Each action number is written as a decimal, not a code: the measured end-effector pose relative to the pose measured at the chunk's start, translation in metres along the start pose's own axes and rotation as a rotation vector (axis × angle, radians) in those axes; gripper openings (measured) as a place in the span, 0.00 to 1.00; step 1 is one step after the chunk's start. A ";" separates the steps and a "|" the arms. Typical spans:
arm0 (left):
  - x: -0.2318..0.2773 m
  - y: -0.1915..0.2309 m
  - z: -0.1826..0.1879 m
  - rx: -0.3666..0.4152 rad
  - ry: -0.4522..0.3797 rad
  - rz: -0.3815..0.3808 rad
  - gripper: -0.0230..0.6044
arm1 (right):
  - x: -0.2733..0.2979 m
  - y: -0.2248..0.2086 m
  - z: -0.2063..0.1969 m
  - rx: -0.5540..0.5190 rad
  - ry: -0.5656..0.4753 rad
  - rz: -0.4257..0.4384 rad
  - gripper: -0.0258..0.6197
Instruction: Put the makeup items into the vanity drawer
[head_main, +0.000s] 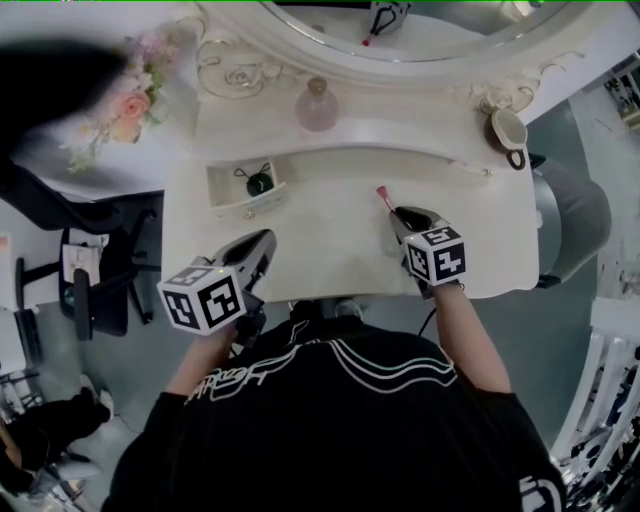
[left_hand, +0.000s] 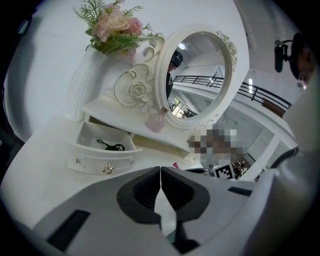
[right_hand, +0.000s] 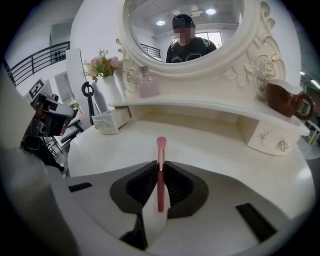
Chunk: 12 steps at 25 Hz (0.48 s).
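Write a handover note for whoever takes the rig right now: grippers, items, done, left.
Left gripper: shut, empty, near the table's front edge.
Right gripper: shut on the pink brush, bristles sticking out past the jaw tips.
Drawer: open at the table's left, with a black item inside.
Done: drawer open, brush gripped.
Left: carry the brush across to the drawer and release it there.
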<state>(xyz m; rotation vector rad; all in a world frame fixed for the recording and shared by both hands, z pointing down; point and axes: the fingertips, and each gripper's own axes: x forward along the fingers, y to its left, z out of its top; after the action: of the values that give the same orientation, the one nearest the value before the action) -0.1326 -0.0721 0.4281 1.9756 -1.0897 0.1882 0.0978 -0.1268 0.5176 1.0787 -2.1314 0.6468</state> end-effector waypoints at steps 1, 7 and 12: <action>-0.002 0.002 0.003 0.000 -0.004 0.000 0.08 | 0.000 0.004 0.006 0.001 -0.011 0.009 0.14; -0.012 0.021 0.016 -0.002 -0.020 0.007 0.08 | 0.005 0.034 0.041 -0.020 -0.060 0.083 0.14; -0.021 0.041 0.025 -0.015 -0.029 0.015 0.08 | 0.010 0.065 0.072 -0.056 -0.100 0.151 0.14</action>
<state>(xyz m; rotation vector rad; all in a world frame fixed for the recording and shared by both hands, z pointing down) -0.1821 -0.0879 0.4274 1.9629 -1.1221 0.1595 0.0155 -0.1458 0.4684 0.9443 -2.3204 0.6104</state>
